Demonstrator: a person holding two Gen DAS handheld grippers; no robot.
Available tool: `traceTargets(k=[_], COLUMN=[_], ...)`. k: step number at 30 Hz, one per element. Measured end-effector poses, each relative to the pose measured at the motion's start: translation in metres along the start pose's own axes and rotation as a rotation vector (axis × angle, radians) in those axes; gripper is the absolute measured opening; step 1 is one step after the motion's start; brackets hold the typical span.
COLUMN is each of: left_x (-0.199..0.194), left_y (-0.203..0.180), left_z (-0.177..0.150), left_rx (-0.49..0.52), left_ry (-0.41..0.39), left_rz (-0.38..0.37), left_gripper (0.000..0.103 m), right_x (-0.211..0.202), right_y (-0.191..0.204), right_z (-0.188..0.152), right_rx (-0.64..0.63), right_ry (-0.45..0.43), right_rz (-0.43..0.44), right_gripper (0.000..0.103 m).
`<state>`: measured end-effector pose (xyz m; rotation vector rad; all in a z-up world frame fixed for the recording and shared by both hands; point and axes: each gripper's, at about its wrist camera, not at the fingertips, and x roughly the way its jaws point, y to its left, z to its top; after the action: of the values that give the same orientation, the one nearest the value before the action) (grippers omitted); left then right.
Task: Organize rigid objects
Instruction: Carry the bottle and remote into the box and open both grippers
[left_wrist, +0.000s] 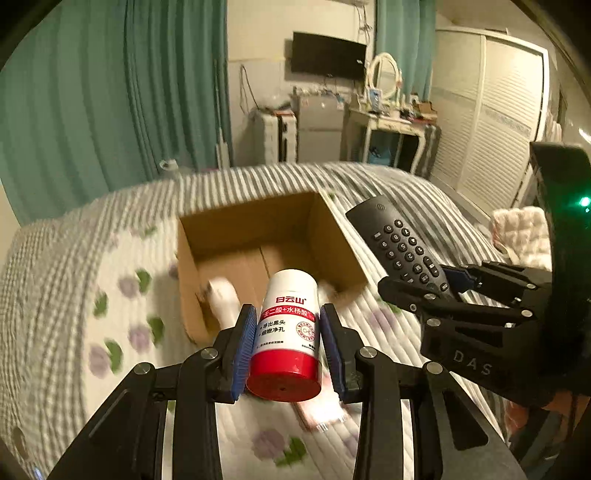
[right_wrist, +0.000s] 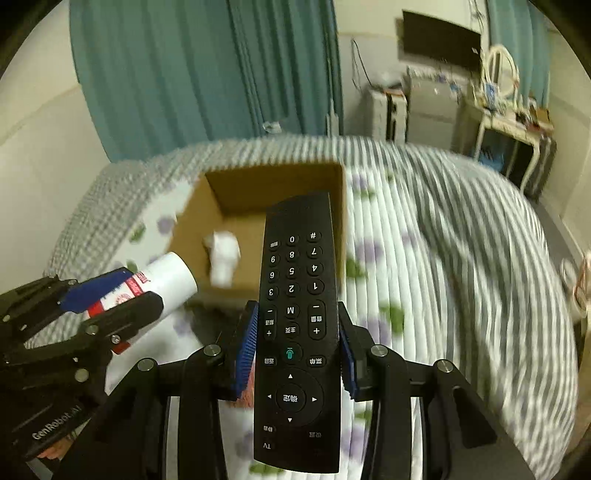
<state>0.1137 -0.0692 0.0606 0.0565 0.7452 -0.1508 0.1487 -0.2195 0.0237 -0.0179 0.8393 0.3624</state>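
My left gripper (left_wrist: 287, 325) is shut on a white bottle with a red cap (left_wrist: 286, 339), held above the bed with the cap toward the camera. My right gripper (right_wrist: 297, 332) is shut on a black TV remote (right_wrist: 297, 325), its blue pads pressing both long sides. An open cardboard box (left_wrist: 236, 225) lies on the bed just beyond both grippers, and a white object (left_wrist: 223, 295) rests inside it. In the left wrist view the right gripper (left_wrist: 439, 286) holds the remote (left_wrist: 399, 243) at the box's right. In the right wrist view the left gripper (right_wrist: 122, 291) carries the bottle (right_wrist: 166, 277) at lower left.
The bed carries a striped and flower-printed quilt (left_wrist: 110, 295). A pink flat item (left_wrist: 325, 413) lies on the quilt under the left gripper. Teal curtains (left_wrist: 110, 92), a wall TV (left_wrist: 328, 55), a small fridge (left_wrist: 319, 125), a cluttered side table (left_wrist: 391, 125) and a white wardrobe (left_wrist: 487, 110) stand beyond the bed.
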Motion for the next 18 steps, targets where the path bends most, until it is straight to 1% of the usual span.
traceTargets(k=[4,7,10,12,14,18], left_x=[0.03,0.066,0.103,0.134,0.155,0.183], left_y=[0.016,0.028,0.036,0.043,0.045,0.048], left_z=[0.029,0.042,0.043,0.043,0.042,0.036], left_rx=[-0.01,-0.021,-0.03,-0.051,-0.043,-0.046], left_ry=[-0.005,0.011,0.043,0.086,0.101,0.119], left_rz=[0.05,0.06,0.065,0.07,0.081,0.098], left_gripper=[0.036,0.036,0.036,0.036,0.036,0.036], right_x=[0.014,0.044,0.08,0.107,0.13,0.16], right_y=[0.006,-0.001,-0.006,-0.01,-0.015,-0.024], right_z=[0.04,0.059,0.069,0.073,0.076,0.08], right_rx=[-0.021,-0.005,-0.007,-0.013,-0.023,-0.031], right_ry=[-0.03,-0.026,-0.01,0.01,0.024,0.04], right_rz=[0.03,0.045,0.05,0.05,0.043,0.059], right_gripper=[0.038,0.038,0.038,0.038,0.038,0.038])
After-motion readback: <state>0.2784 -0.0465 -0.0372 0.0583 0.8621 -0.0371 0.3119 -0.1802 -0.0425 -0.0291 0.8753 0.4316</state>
